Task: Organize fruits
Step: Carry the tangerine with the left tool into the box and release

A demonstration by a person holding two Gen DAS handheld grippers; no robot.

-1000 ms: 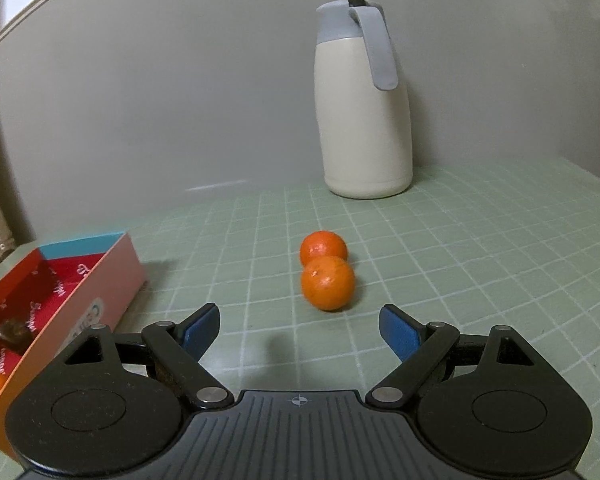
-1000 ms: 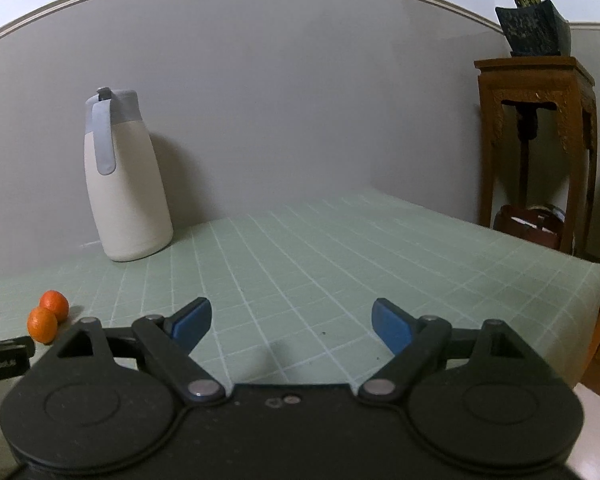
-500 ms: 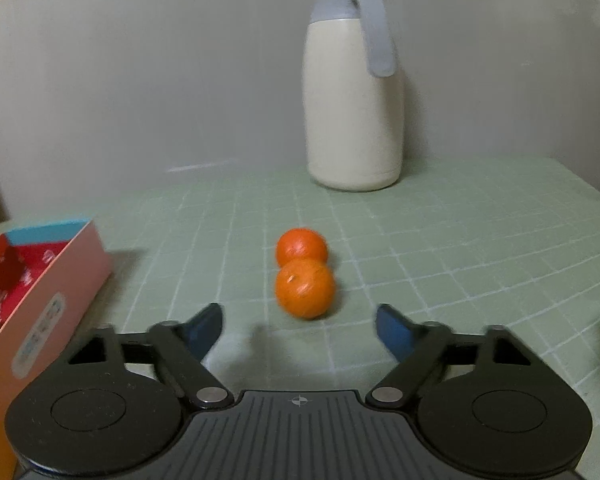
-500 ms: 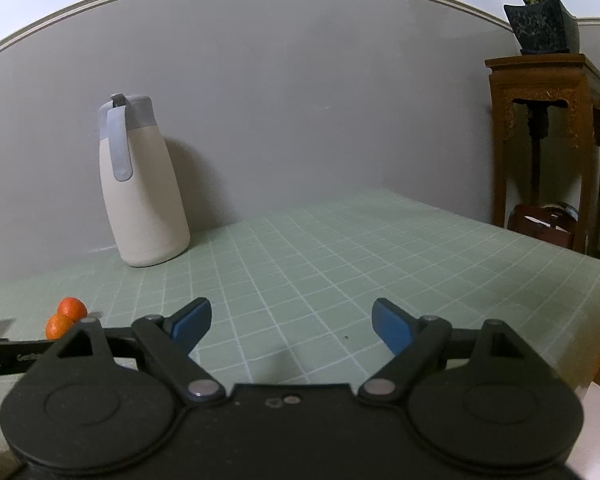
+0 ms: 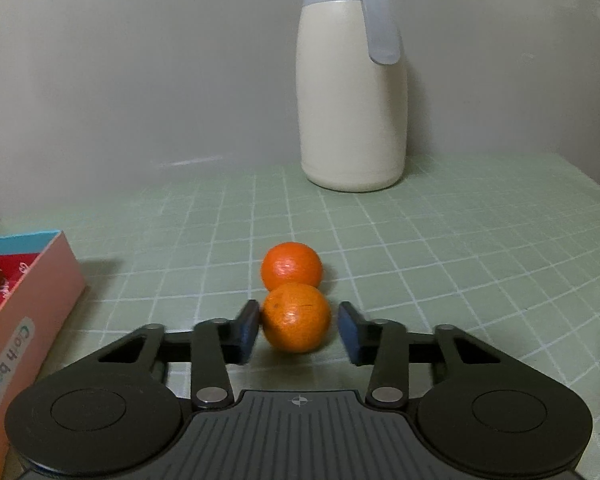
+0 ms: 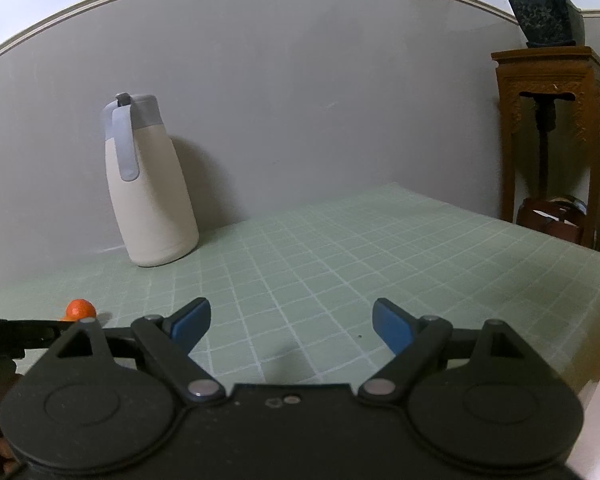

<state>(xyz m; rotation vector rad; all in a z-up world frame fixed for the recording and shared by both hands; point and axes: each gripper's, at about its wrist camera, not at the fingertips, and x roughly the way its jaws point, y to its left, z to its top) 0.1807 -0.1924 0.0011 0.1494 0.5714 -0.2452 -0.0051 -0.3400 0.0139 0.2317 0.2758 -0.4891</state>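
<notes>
Two small oranges lie touching on the green gridded table. In the left wrist view my left gripper [image 5: 298, 330] has its jaws around the near orange [image 5: 296, 318]. The left pad touches it and the right pad stands a small gap off, so the gripper is still open. The far orange [image 5: 291, 267] sits just behind. A pink box [image 5: 24, 320] with a red inside stands at the left. My right gripper [image 6: 291, 322] is open and empty above the table. One orange [image 6: 81, 309] shows at its far left.
A cream jug with a grey lid and handle [image 5: 352, 92] stands at the back by the grey wall; it also shows in the right wrist view [image 6: 148, 184]. A wooden stand [image 6: 556, 132] with a potted plant is beyond the table's right edge.
My left gripper has moved forward and its jaws have narrowed around the near orange. The right gripper's view has shifted a little; it stays open.
</notes>
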